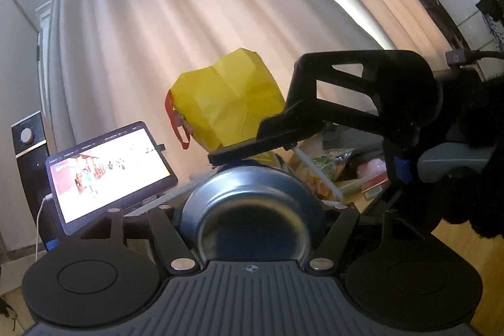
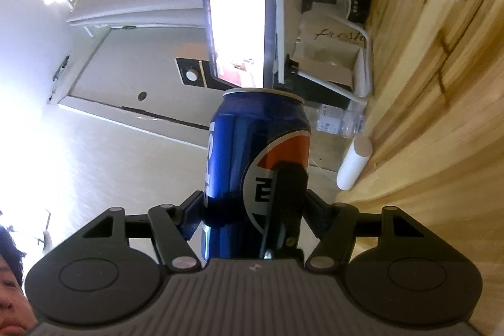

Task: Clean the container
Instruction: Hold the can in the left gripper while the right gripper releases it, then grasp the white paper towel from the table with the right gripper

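The can [image 2: 258,166] is a blue aluminium drink can with a round white, orange-red and dark logo and white lettering down its side. In the right wrist view it stands lengthwise away from the camera, its silver rim at the far end. In the left wrist view the can [image 1: 252,216] shows one concave, shiny silver end facing the camera, ringed by the blue wall, lying level in the air.
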{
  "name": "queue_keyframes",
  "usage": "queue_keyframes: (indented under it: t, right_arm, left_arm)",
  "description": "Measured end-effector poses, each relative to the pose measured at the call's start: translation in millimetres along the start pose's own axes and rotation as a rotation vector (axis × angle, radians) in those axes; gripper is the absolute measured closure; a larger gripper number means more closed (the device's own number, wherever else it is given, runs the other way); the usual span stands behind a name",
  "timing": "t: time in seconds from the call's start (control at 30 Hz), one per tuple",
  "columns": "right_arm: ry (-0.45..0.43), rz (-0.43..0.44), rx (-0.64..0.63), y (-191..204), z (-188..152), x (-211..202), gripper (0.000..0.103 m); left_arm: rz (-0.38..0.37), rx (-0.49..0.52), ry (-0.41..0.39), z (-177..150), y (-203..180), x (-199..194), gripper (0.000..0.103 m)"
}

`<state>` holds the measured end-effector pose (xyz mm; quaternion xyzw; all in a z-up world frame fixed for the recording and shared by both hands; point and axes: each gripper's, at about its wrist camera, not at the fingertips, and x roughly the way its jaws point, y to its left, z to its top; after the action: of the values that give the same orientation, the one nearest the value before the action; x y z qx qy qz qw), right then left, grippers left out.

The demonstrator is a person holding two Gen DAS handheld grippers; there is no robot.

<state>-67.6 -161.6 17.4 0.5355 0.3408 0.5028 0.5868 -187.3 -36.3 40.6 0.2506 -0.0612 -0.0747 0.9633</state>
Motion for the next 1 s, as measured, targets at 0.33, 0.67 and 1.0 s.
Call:
queue_keyframes:
  t: [0.33,0.67,1.0]
  right_arm:
    - [0.021,-0.026,0.030,-4.5,-2.2,3.2,0.035]
    - [-0.041,-0.153,-0.055,2.5,6.5,-0.9,0.015]
    - [-0.217,-0.848,-0.686,59.1,43.0,-18.6,0.015]
  left_arm:
    - [0.017,0.013,-0.010,-2.6,-1.6,0.2,0.035]
    - [-0.018,-0.195,0.116,-6.2,19.3,30.9,0.036]
    - [-0.107,-0.577,0.321,-59.3,62.6,93.0,0.036]
